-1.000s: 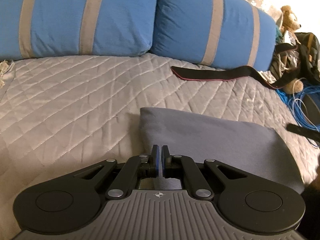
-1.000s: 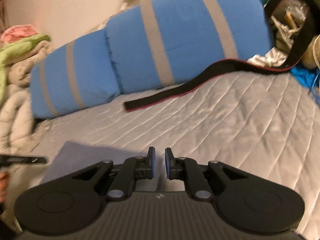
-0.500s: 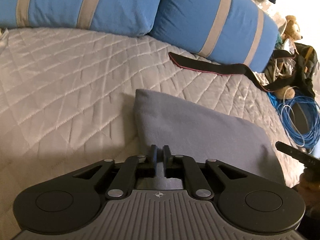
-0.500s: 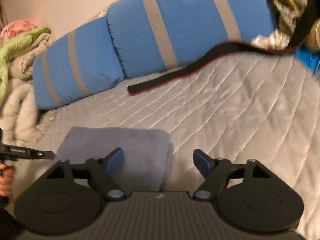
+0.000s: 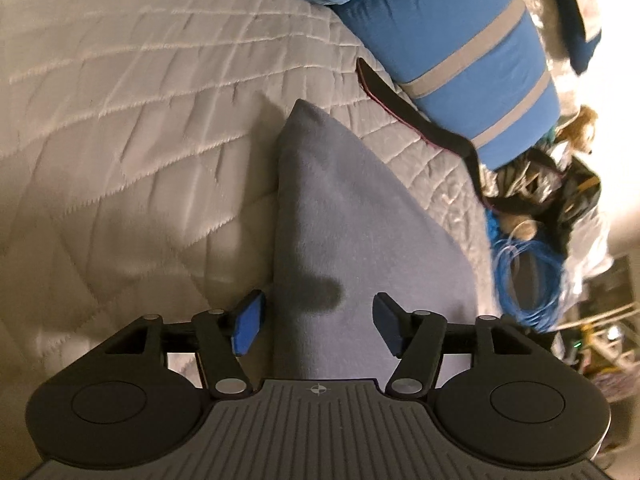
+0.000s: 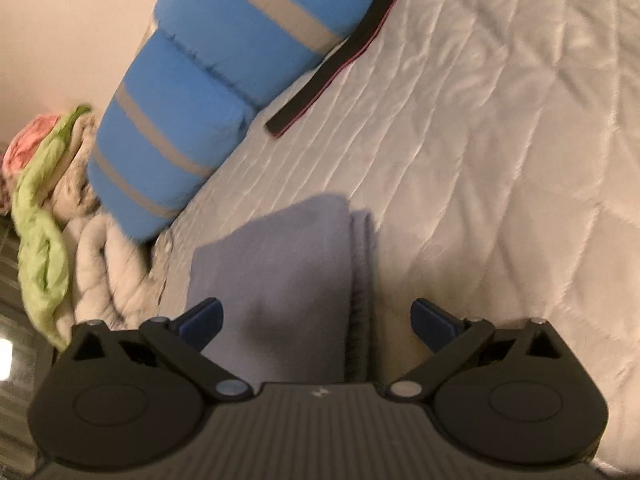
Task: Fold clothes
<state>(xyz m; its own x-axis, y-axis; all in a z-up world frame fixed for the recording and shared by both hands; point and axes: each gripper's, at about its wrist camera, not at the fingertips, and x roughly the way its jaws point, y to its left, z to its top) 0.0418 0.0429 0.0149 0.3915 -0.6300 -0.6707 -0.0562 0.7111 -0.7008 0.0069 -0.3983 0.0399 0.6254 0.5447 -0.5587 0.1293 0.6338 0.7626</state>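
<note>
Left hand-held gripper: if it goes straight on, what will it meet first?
Most likely the folded grey cloth on the quilt. The left hand-held gripper is opening, with the cloth between its jaws, unpressed.

Quilted bed (image 5: 140, 128) bears folded cloth (image 5: 340, 216), pillows (image 5: 460, 40), strap (image 5: 400, 108)

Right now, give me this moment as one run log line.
step: releasing fold | left tool: opening over grey cloth, no grip | right tool: opening, no grip | cloth: folded on quilt

- Blue pillows (image 5: 460, 40) with grey stripes are lying along the quilted bedspread (image 5: 140, 120).
- A black strap (image 6: 320, 80) is trailing beside them.
- Blue cable (image 5: 524, 280) is sitting coiled near a teddy bear (image 5: 580, 128).
</note>
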